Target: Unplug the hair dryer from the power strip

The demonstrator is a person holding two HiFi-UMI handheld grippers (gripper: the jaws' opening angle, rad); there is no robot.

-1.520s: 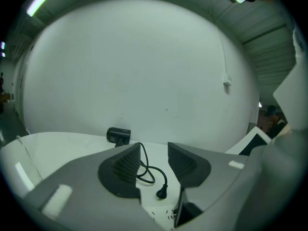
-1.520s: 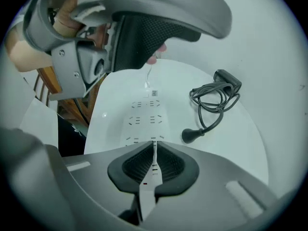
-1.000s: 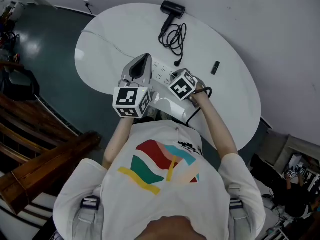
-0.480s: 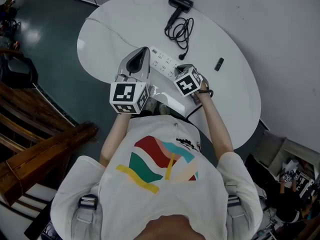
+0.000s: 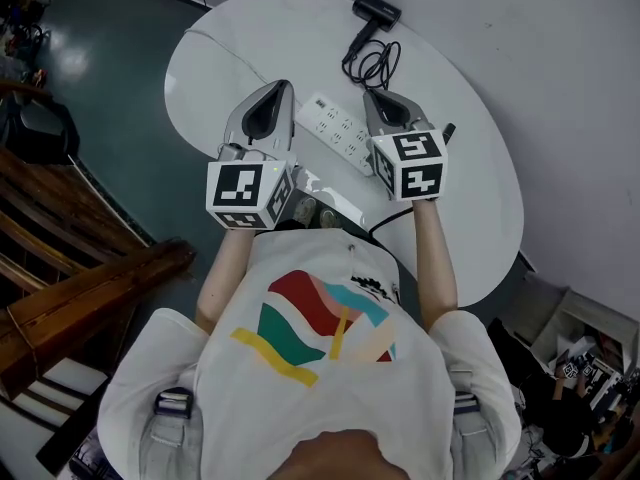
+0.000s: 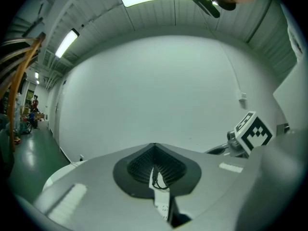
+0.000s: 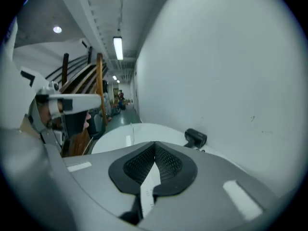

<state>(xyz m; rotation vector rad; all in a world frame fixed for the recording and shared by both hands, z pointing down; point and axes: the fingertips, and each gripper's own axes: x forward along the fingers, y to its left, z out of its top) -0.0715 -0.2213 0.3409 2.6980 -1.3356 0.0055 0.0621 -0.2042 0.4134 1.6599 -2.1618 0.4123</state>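
Unplugging looks done: cord (image 5: 376, 63) of black hair dryer (image 5: 376, 8) lies free of long white power strip (image 5: 340, 133). Left claw (image 5: 278, 88) pressed together, right claw (image 5: 380, 98) just closing, both empty; next, retreat off white oval surface (image 5: 220, 58).

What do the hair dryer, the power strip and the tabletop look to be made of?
Hair dryer: probably matte black plastic, no glare on it.
Power strip: white moulded plastic, likely, with socket holes.
Tabletop: smooth, even white surface; laminate or painted board, cannot tell.
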